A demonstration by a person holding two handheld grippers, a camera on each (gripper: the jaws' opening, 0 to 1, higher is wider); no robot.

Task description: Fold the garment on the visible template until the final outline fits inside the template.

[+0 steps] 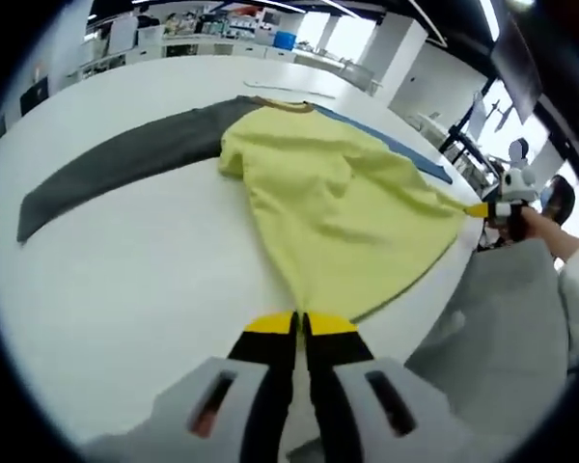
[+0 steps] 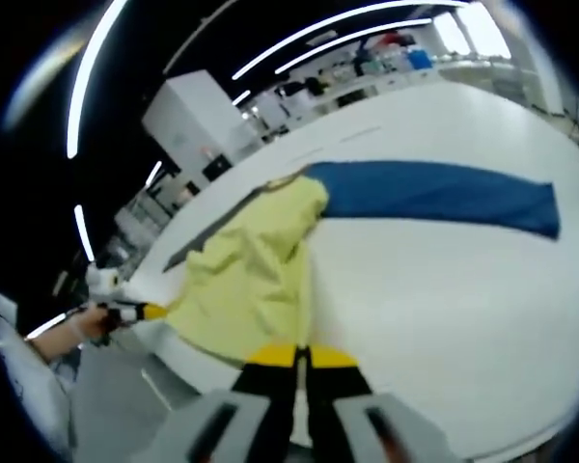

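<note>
Garment [image 1: 338,207] is limp, light; both my left gripper [image 1: 299,323] and right gripper [image 2: 301,355] are clamped on its hem corners.

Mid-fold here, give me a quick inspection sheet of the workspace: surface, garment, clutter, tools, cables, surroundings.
Surface: white table, garment spread across it; no template outline made out.
Job's things: garment with yellow body, grey sleeve stretched to one side and blue sleeve to the other; the hem sits at the table edge.
Clutter: thin pale strip on the table beyond the collar.
Grippers: left tool shut on the yellow hem; right tool shut on the hem at the opposite corner.
Cables: nothing seen.
Surroundings: lab room with ceiling light strips, white cabinet, benches with equipment behind; grey floor below the table edge.
</note>
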